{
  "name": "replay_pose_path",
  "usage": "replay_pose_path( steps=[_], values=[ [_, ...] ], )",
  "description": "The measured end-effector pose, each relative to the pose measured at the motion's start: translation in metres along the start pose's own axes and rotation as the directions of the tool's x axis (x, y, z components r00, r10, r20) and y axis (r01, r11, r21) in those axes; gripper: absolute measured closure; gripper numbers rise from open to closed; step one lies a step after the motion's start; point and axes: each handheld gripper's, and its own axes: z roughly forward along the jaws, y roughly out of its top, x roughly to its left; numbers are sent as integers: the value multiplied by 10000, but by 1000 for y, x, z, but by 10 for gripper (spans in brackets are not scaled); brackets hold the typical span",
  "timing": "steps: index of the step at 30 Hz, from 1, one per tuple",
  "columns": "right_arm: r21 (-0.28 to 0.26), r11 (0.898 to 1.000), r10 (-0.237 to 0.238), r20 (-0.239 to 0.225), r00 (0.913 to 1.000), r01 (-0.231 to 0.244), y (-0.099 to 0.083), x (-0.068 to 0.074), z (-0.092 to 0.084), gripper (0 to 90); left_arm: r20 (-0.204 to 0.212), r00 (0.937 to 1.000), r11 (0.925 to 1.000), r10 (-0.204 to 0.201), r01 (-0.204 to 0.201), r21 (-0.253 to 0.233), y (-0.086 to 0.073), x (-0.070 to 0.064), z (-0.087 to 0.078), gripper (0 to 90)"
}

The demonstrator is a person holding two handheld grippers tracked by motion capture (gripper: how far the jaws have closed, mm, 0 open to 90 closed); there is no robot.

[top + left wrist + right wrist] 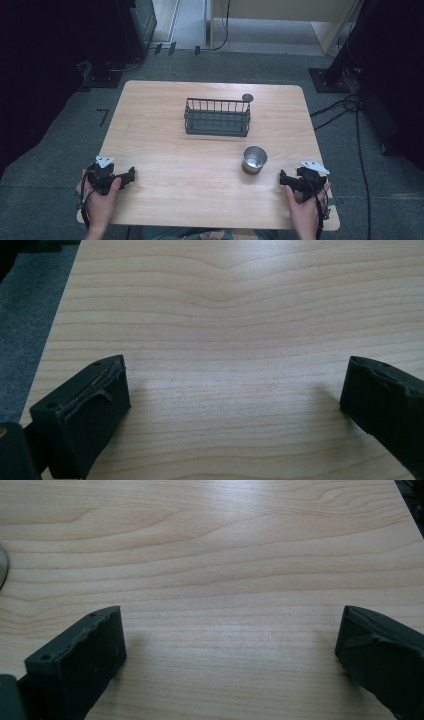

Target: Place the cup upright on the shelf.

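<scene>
A black wire basket stands empty on the wooden table, a little behind its middle. A shiny metal cup stands upright in front of the basket's right end. My left gripper rests near the table's front left corner, jaws pointing right. My right gripper rests near the front right corner, jaws pointing left toward the cup, a short gap away from it. In the left gripper view the left gripper is open over bare wood. The right gripper is likewise open with nothing between its jaws.
A small dark round disc lies just behind the basket's right rear corner. Grey carpet surrounds the table, with cables and dark stands to the right and rear left. A grey curved edge shows at the left border of the right gripper view.
</scene>
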Motion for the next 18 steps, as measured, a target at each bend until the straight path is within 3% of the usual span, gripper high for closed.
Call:
replay_pose_path(
  steps=[11, 18],
  values=[
    [18, 9993, -382, -398, 9985, 383, 4, -8, 3, 0, 0, 10000, 10000, -2, 2, -5, 0, 0, 0, 0],
    [19, 9992, -388, -458, 9982, 389, 3, -10, 2, 0, 1, 10000, 10000, -1, 1, -4, 0, 0, 0, 0]
  ],
)
